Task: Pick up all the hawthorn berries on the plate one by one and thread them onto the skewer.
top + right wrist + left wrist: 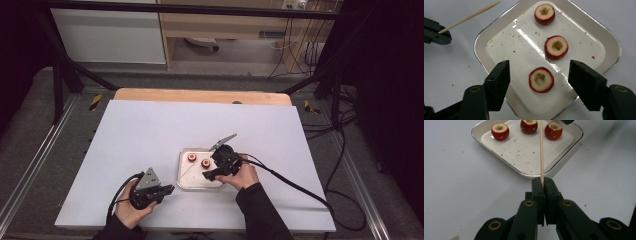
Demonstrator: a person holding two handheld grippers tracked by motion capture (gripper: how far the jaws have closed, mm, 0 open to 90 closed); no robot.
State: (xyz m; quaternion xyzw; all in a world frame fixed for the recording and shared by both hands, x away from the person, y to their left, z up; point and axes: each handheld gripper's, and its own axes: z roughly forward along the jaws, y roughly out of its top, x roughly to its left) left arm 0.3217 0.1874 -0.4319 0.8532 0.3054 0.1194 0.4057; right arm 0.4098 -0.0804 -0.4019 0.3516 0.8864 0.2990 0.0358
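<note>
Right tongs straddle nearest cored fruit (untouched) — beside tray rim

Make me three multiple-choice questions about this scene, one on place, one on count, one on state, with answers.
1. Where do the cored fruits lie?
A. on the tray
B. on the bare table
C. in a bowl

2. How many fruits are there?
A. two
B. three
C. five

3. What is the left tool doing?
A. standing open
B. shut on a skewer
C. shut on a fruit

Answers:
1 A: all lie inside the tray.
2 B: three fruits show, the nearest between the right tool pads, untouched.
3 B: the left tool pinches the skewer.
</note>
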